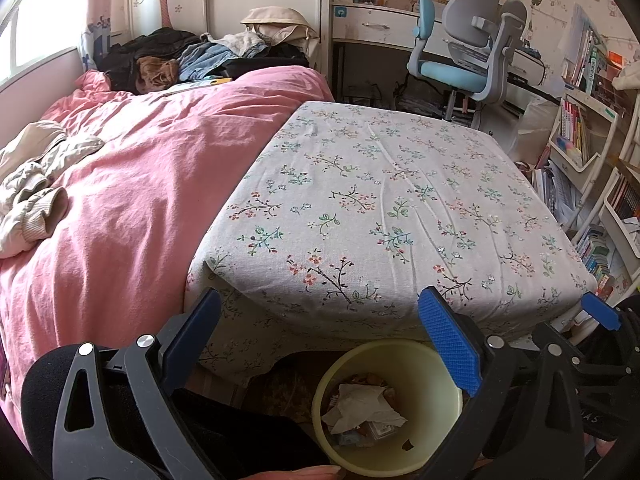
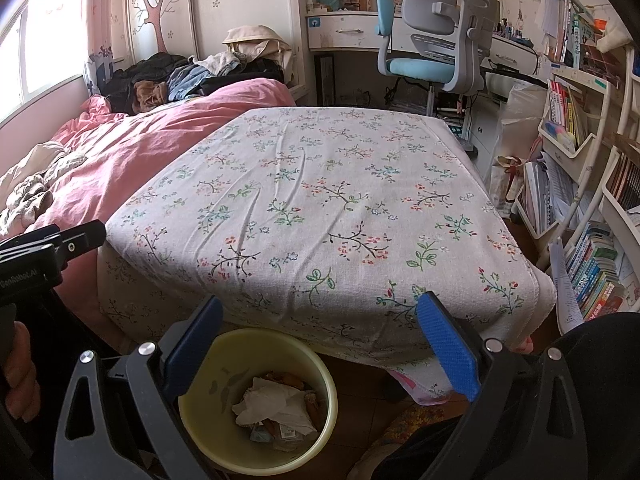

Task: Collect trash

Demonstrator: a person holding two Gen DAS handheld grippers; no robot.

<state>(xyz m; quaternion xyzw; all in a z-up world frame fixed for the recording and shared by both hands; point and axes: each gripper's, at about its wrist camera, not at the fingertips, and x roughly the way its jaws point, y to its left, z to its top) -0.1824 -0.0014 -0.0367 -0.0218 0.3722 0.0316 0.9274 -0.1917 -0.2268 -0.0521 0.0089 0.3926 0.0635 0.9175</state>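
i held both tools low at the near edge of the floral-cloth surface (image 2: pixel 320 200), and neither had anything in it. my left hand-held gripper (image 1: pixel 320 344) was spread wide and empty at the bottom of its own view, with the pale yellow waste bin (image 1: pixel 444 380) showing between its blue pads. my right hand-held gripper (image 2: pixel 320 344) was spread just as wide and empty, with the same bin at the lower left of centre of its frame.

the bin stood on the floor just under the surface's near edge. inside it lay crumpled white tissue (image 2: pixel 276 404) on top of some wrappers and orange-brown scraps, so i judged that some trash had already been gathered there.

the floral cloth looked bare in both views; i could see no litter on it. what was left, as far as i could tell, was little or nothing on that surface. the pink duvet (image 1: pixel 140 168) at the left of the frame carried clothes and a cream jacket (image 1: pixel 32 192), which i took for laundry, not trash. whether scraps remained on the floor out of view, i could not tell.
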